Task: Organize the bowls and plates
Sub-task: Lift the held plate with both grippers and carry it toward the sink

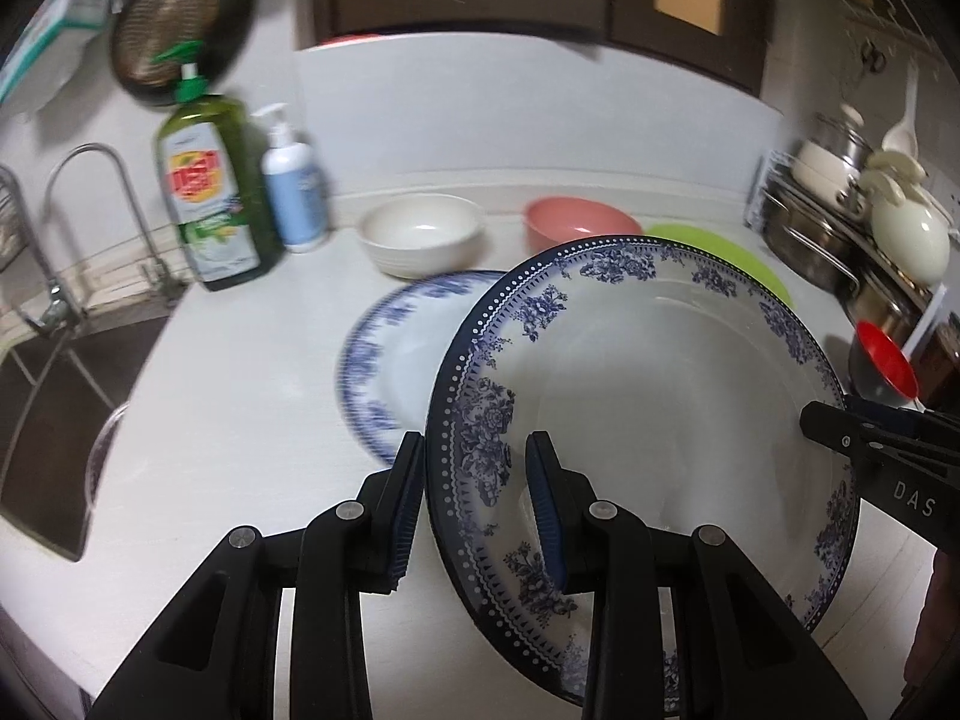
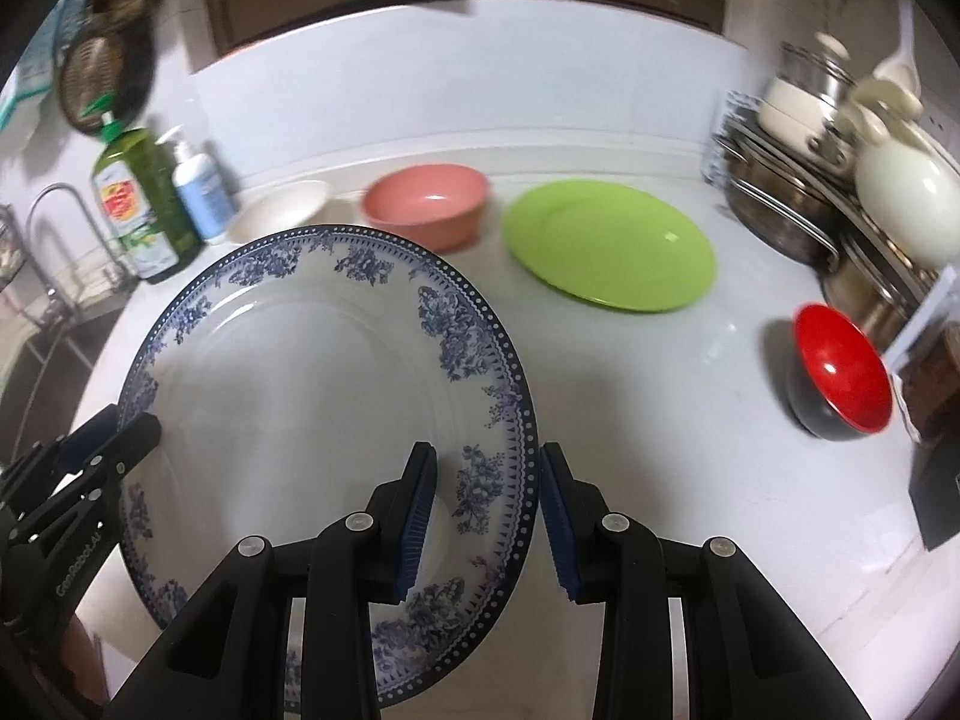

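Floral plate (image 1: pixel 648 396): you are holding a large white plate with a dark blue flowered rim (image 2: pixel 324 372) between both grippers, lifted above the white counter (image 1: pixel 240 408).
Tilt: the plate is leaning, its upper face turning toward the cameras; the far rim is sitting higher than the near rim. Being round, it is showing no long axis.
Left gripper (image 1: pixel 474 504): your jaws are standing partly apart with the plate's left rim passing between them; one blue pad is lying against the underside edge, the other over the upper face. I cannot tell whether they are pressing firmly.
Right gripper (image 2: pixel 489 510): your jaws are straddling the plate's right rim in the same way, moderately apart, with small gaps showing beside the rim.
Striped plate (image 1: pixel 384 354): a second blue-rimmed plate is lying flat on the counter, partly under the held plate.
Behind: a white bowl (image 1: pixel 420 234), a pink bowl (image 2: pixel 426 204) and a green plate (image 2: pixel 612 246) are sitting in a row near the wall.
Right side: a red bowl (image 2: pixel 840 372) is tipping on its side beside stacked metal pots (image 2: pixel 792 222).
Left side: a green soap bottle (image 1: pixel 210 192) and a white pump bottle (image 1: pixel 291 186) are standing by the sink (image 1: pixel 48 396).
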`<action>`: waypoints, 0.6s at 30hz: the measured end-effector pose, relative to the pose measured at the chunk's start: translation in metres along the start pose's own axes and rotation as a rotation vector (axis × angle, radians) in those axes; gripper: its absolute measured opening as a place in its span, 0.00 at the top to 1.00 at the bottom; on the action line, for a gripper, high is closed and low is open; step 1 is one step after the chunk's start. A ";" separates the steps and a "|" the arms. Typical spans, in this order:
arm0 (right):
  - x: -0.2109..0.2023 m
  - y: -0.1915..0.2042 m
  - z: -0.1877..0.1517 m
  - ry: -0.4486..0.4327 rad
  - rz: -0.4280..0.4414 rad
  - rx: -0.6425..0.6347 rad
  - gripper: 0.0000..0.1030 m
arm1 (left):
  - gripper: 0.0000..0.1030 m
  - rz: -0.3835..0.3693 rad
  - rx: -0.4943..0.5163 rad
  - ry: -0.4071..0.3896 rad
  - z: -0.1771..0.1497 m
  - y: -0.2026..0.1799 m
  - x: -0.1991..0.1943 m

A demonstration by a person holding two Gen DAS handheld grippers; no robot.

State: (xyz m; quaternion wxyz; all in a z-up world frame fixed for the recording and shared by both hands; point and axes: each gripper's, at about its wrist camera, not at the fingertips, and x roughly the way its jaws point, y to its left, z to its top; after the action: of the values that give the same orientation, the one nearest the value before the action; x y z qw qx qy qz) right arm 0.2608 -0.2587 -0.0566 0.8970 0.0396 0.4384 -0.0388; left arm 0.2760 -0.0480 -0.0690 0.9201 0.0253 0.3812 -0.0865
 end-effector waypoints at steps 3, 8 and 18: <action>-0.003 0.021 0.000 -0.008 0.026 -0.026 0.65 | 0.67 0.031 -0.025 -0.014 -0.003 0.022 -0.010; -0.002 0.061 0.001 -0.014 0.084 -0.075 0.65 | 0.67 0.091 -0.076 -0.032 -0.009 0.059 -0.027; 0.009 0.136 0.000 -0.009 0.189 -0.179 0.65 | 0.67 0.211 -0.183 -0.038 -0.029 0.125 -0.053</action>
State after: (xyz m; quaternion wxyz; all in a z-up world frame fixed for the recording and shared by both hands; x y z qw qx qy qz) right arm 0.2807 -0.1241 -0.0591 0.8987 0.0004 0.4302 0.0851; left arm 0.2418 0.0852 -0.0546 0.9297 -0.0202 0.3651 0.0454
